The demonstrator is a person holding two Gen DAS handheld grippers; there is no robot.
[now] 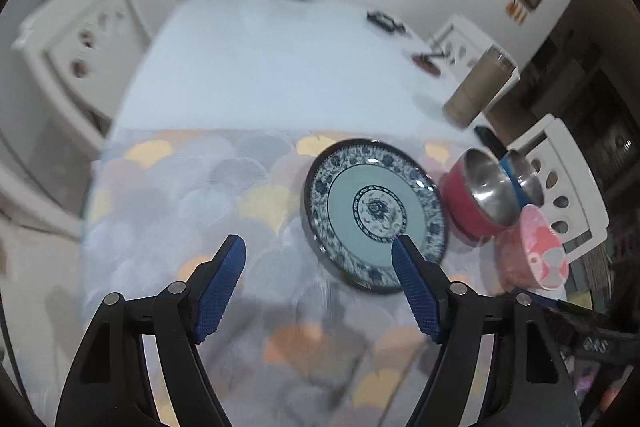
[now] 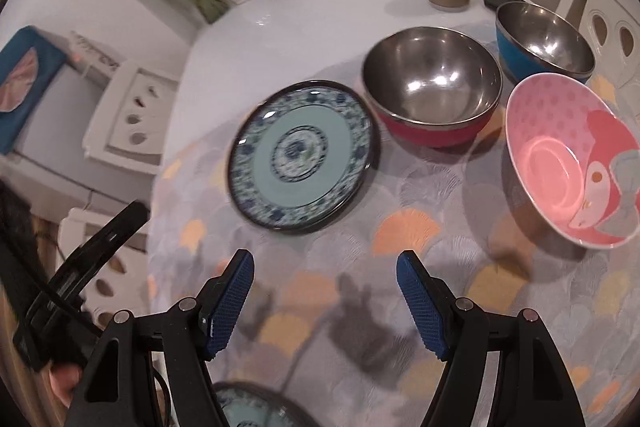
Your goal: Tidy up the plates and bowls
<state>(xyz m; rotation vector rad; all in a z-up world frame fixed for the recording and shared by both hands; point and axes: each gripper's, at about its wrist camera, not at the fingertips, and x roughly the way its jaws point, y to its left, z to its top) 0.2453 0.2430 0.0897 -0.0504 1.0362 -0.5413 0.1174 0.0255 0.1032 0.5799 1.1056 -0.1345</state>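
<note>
Both cams ride my wrists, tilted down over the counter (image 1: 240,67). Left one catches the patterned plate (image 1: 376,211) at 2 o'clock, fairly close. Right one has the same plate (image 2: 304,155) at 12, bowls at 2.

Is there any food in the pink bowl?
No, the pink bowl is empty; its shiny inside shows only a printed pattern.

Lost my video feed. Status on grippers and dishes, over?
Left gripper and right gripper open, empty. Blue-patterned plate flat on tablecloth; red steel bowl, blue steel bowl, pink bowl unstacked. Nothing blocking.
</note>
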